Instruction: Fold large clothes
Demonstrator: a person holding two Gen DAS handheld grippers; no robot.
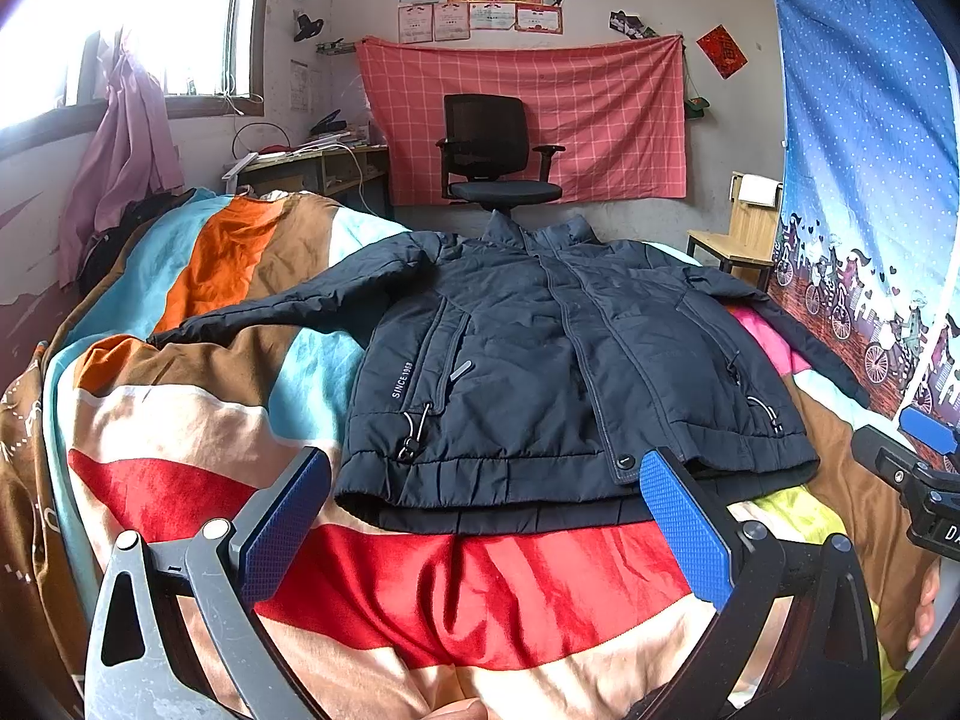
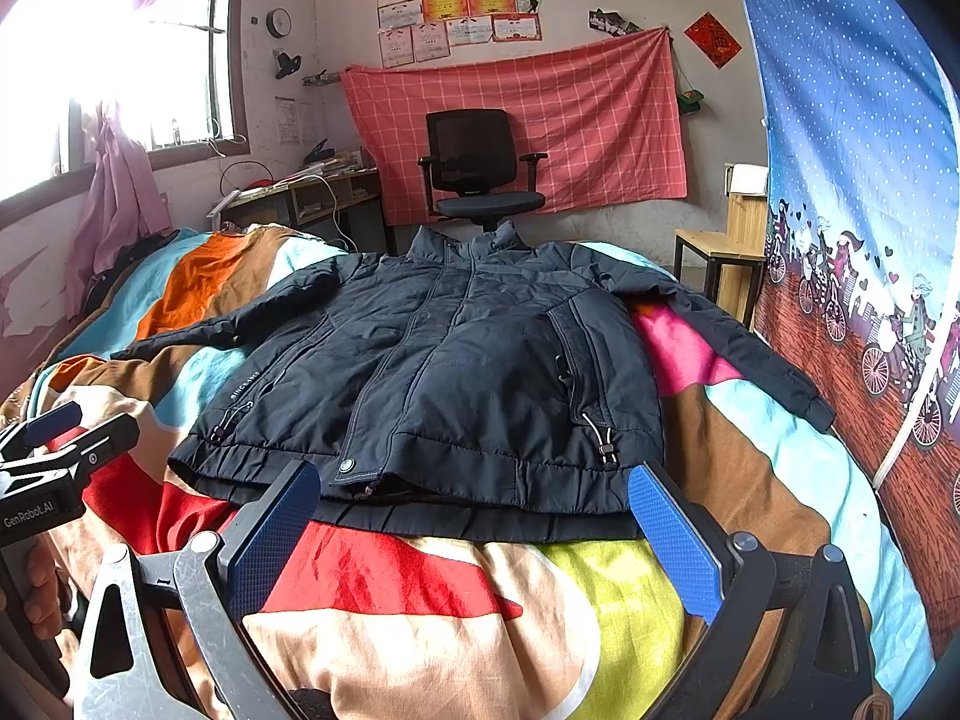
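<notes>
The dark jacket (image 1: 558, 354) lies flat, front up and zipped, on the striped blanket (image 1: 456, 588) of the bed, both sleeves spread out to the sides. No fold shows yet, so the whole job seems left to do. The left tongs (image 1: 486, 525) and right tongs (image 2: 474, 531) hover just before the hem, both wide and empty.

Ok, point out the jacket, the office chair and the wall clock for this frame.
dark navy jacket (image 1: 540, 360): left wrist view, front panel beside the zipper.
black office chair (image 1: 487, 132): left wrist view, mesh backrest.
wall clock (image 2: 278, 23): right wrist view, the face.
</notes>
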